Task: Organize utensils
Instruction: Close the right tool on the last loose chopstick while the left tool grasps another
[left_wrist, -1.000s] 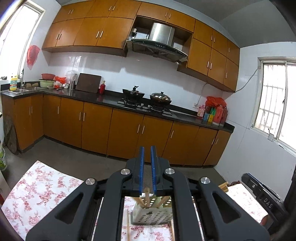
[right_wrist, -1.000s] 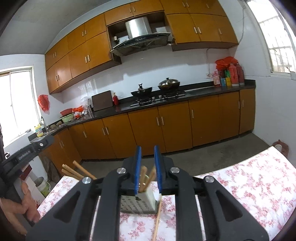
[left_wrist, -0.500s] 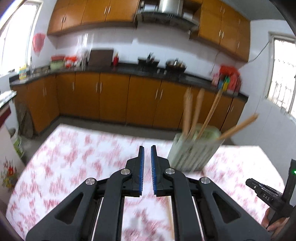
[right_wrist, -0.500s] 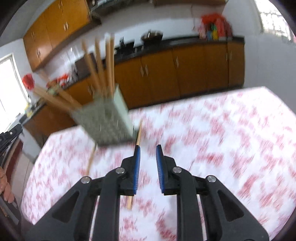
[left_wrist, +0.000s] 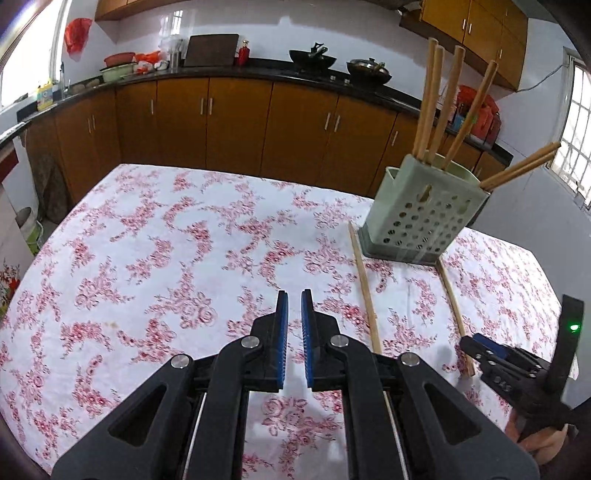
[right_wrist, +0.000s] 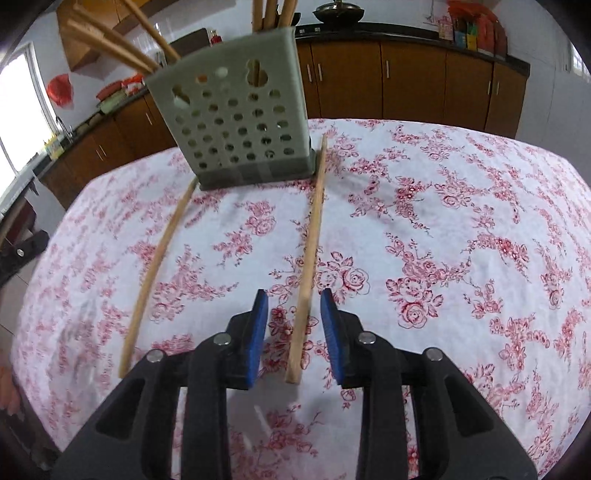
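Note:
A pale green perforated utensil holder (left_wrist: 421, 212) (right_wrist: 236, 122) stands on the floral tablecloth with several wooden chopsticks (left_wrist: 436, 99) upright in it. Two loose chopsticks lie flat on the cloth beside it, one on each side (left_wrist: 364, 284) (left_wrist: 454, 310). In the right wrist view my right gripper (right_wrist: 290, 297) is open and low, its blue pads on either side of the near end of one chopstick (right_wrist: 310, 251); the other chopstick (right_wrist: 159, 266) lies to the left. My left gripper (left_wrist: 290, 295) is nearly shut and empty, above bare cloth left of the chopsticks. The right gripper (left_wrist: 480, 345) shows at the left view's right edge.
The table with the floral cloth (left_wrist: 166, 258) ends at a far edge before brown kitchen cabinets (left_wrist: 236, 118). A black counter (left_wrist: 258, 70) carries pots and bottles. A window (left_wrist: 576, 122) is on the right.
Both grippers tilted down from facing the kitchen and dropped toward the table. The right gripper opened wider and now straddles a loose chopstick. The left stayed nearly shut.

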